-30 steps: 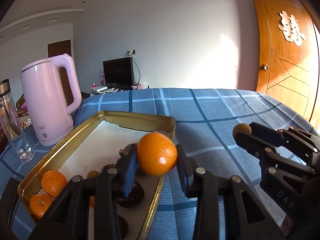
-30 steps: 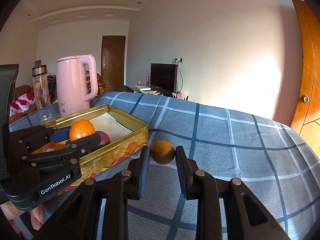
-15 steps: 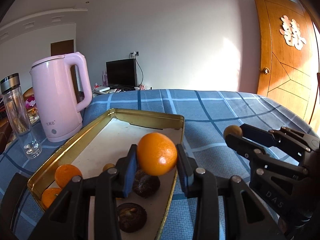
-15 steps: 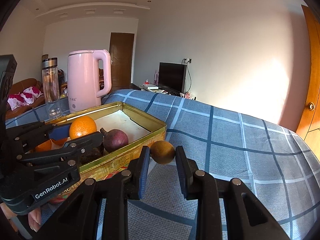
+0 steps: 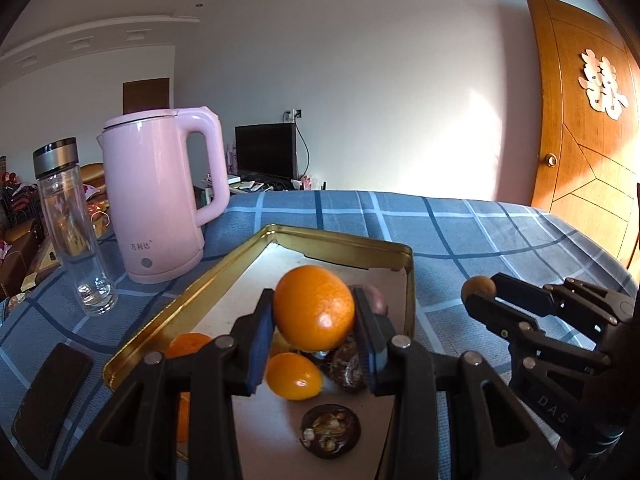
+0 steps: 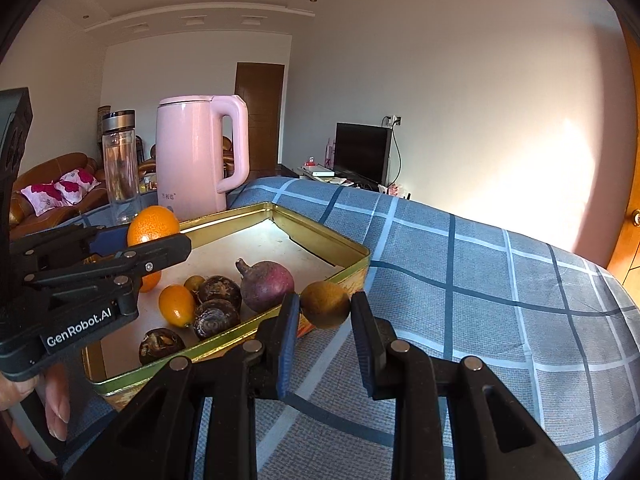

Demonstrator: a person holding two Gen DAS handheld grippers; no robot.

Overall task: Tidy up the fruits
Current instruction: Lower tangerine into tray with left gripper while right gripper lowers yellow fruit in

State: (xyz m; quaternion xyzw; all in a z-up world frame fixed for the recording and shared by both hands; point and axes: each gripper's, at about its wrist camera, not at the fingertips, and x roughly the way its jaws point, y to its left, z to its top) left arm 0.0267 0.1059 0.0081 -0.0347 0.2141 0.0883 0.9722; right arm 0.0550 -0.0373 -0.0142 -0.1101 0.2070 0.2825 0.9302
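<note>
A round orange (image 5: 314,307) sits at frame centre above the gold tin tray (image 5: 409,280). Inside the tray lie a kumquat (image 5: 294,376), dark halved mangosteens (image 5: 331,431) and a purple mangosteen (image 6: 267,285) (stem up). A small brownish-yellow fruit (image 6: 325,305) hangs just beyond the tray's right rim.

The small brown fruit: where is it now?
In the right-wrist view, the small brown fruit sits clamped in the right gripper, beside the gold tin.

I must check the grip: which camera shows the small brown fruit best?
The right wrist view: the brown fruit sits central and close between the right gripper pads. The left wrist view shows it small at the side.
</note>
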